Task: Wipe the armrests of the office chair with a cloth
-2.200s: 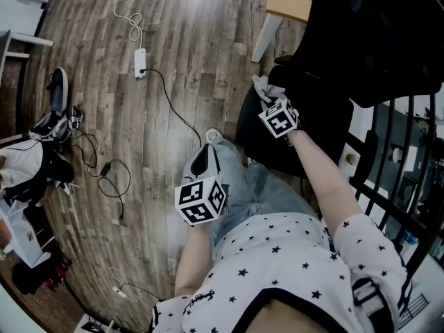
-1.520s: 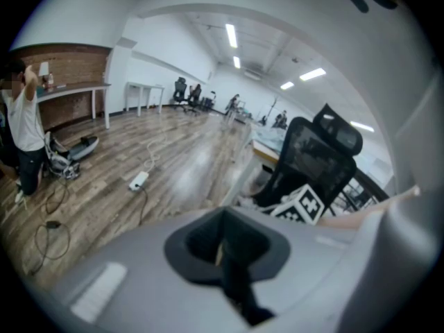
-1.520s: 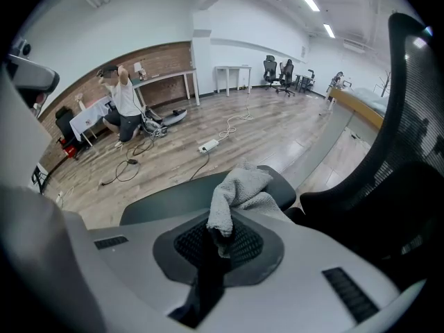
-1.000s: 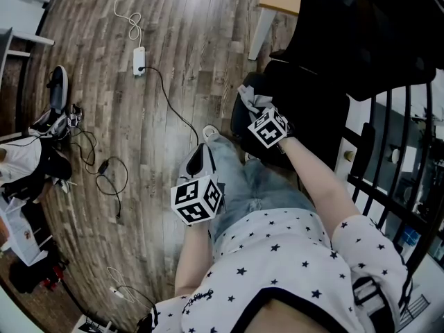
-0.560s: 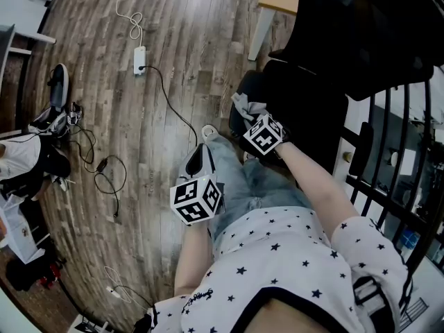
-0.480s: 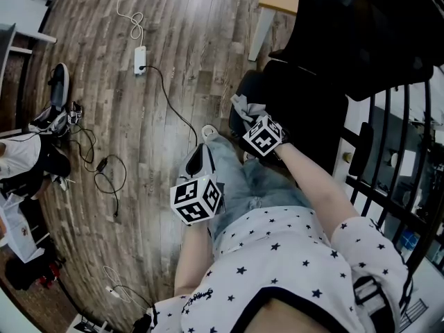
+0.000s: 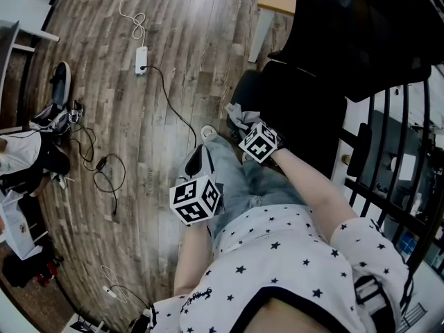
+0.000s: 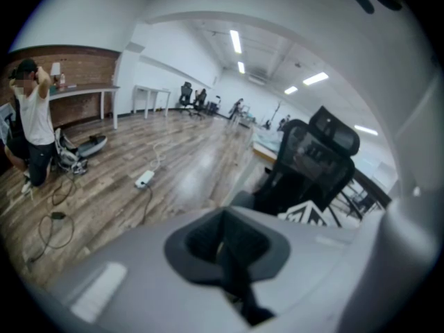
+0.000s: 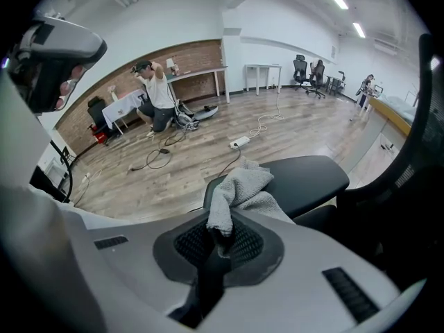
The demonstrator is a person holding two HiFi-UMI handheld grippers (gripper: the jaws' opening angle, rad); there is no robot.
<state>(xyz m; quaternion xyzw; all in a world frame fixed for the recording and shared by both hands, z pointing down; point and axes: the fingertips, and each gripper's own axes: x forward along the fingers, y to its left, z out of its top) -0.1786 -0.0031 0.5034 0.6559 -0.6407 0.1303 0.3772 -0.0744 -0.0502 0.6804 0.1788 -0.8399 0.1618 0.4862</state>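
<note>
- Grey and fluffy, the cloth [image 9: 239,186] is bunched up in a soft lump.
- The right claw [image 9: 220,236] is clamped tight on one end of the cloth. That way the rest sticks out in front and can rub things.
- The cloth sits at the near end of the black armrest [image 9: 305,175] and seems to touch it (I think this is a wiping stroke along the pad).
- The armrest looks smooth, with a flat top and round ends. A soft cloth should slide over it easily.
- The left claw [image 8: 225,245] is closed with nothing in it. It hangs low by the person's leg [image 7: 239,179], away from the office chair [image 7: 326,82]. I think it waits there because one claw is enough for wiping.
- The chair is black, and its tall back looks like see-through mesh in the left gripper view.
- The floor [image 7: 173,47] is made of long wood planks, and a white power strip [image 7: 141,60] lies on it with its cord.
</note>
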